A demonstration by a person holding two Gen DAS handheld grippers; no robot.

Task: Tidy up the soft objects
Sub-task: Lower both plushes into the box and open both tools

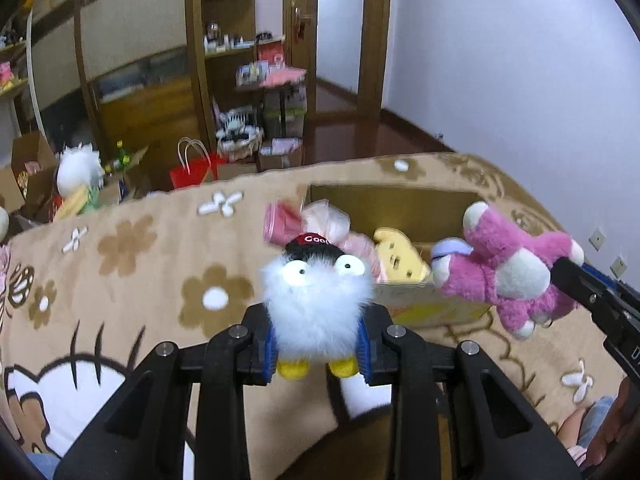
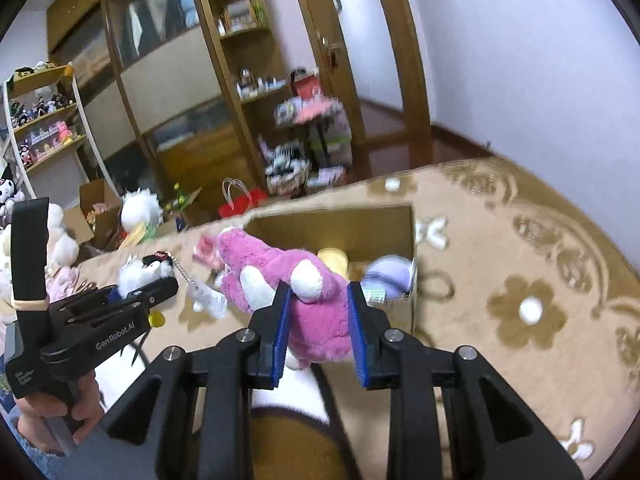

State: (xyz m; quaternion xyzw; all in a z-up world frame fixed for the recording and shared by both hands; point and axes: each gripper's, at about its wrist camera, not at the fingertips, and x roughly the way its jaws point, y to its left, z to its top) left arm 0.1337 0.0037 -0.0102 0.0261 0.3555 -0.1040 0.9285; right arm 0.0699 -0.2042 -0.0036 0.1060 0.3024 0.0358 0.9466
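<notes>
1. The left gripper point(image 1: 318, 346) is clamped on a fluffy white toy point(image 1: 316, 304) with big eyes, a black cap and yellow feet; the toy is held up above the blanket point(image 1: 152, 264).
2. The right gripper point(image 2: 318, 332) is clamped on a pink plush bear point(image 2: 288, 292), also held clear of the blanket; from the left wrist view the bear is seen hanging just right of the white toy.
3. The left gripper's handle is gripped by a hand point(image 2: 52, 416), seen in the right wrist view.
4. Beyond both toys, an open cardboard box point(image 1: 436, 308) is set on the flower-patterned blanket; a yellow plush point(image 1: 400, 256) and a purple ball point(image 2: 388, 276) are seen inside it.
5. Furthest off, a red bag point(image 1: 192, 172) and wooden cabinets point(image 1: 132, 60) are seen on the floor side.
</notes>
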